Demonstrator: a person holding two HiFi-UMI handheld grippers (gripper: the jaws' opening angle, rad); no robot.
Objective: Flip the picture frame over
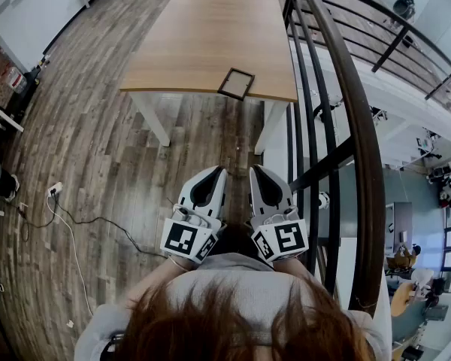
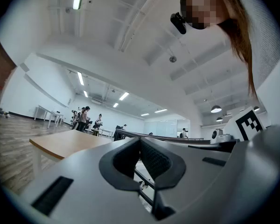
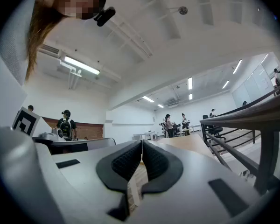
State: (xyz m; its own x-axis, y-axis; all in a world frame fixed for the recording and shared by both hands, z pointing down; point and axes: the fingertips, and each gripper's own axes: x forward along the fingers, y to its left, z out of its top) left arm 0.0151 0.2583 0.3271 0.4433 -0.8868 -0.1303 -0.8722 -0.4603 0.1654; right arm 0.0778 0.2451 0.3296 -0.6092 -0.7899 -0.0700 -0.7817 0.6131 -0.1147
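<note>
No readable text, labels, brands or numbers, in any view

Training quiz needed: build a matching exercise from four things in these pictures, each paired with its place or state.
Things:
1. picture frame
2. right gripper
3. black railing
4. wooden table

Places or states:
A. fingers shut, nothing between them
B. stands on white legs
C. lies by the table's near right corner
D. runs along the person's right

Pairs: 1-C, 2-A, 3-D, 4-B.
</note>
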